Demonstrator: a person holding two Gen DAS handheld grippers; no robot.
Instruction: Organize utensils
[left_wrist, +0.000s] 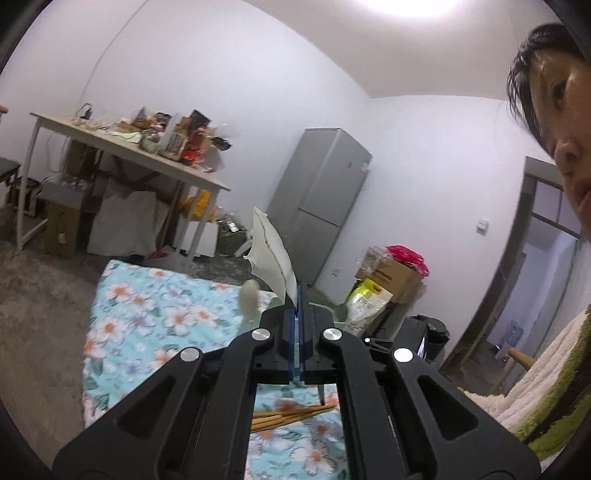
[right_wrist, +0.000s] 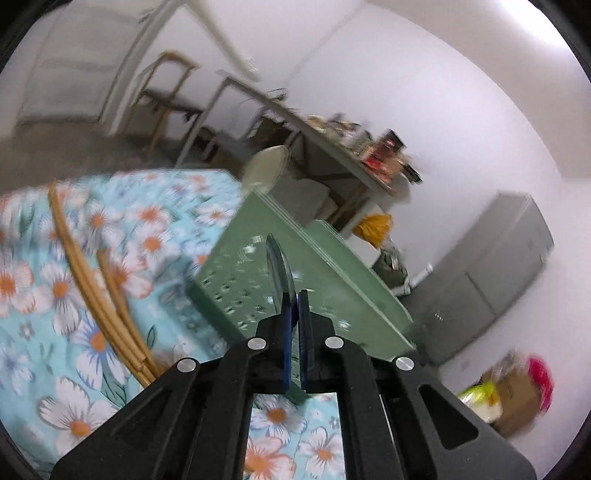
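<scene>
1. Clamped shut in the fingers of the left gripper (left_wrist: 297, 295): white utensil (left_wrist: 271, 254), caught by its near edge and lifted well above the floral-cloth surface (left_wrist: 122, 314). Probably held high for carrying to a sorting spot.
2. Look of the white utensil: thin, glossy, curved like a scoop or shell, with a dark line running along it. Sticks up and slightly left from the fingers. Exact type hard to call from this angle.
3. Pinched in the fingers of the right gripper (right_wrist: 295, 299): dark utensil (right_wrist: 277, 266), a thin rounded shape seen edge-on. Maybe a spoon bowl, not confirmable. Fingers almost together, with only a narrow gap for the item's thickness.
4. Held just in front of the green tray (right_wrist: 229, 295), which has a perforated wall and sits far right on the surface. Likely the drop-off, hence the aim toward it. Touching the tray or clear of it: cannot tell.
5. Chopsticks (right_wrist: 88, 280): bamboo-coloured bundle lying loose on the surface, left of the tray, not yet sorted. Also glimpsed beneath the left gripper in its own view.
6. Pale rounded piece (left_wrist: 249, 301) just left of the left fingers, blurred. Cannot tell what it is or where it sits.
7. Right view motion-blurred, so fine detail there is unreliable.
</scene>
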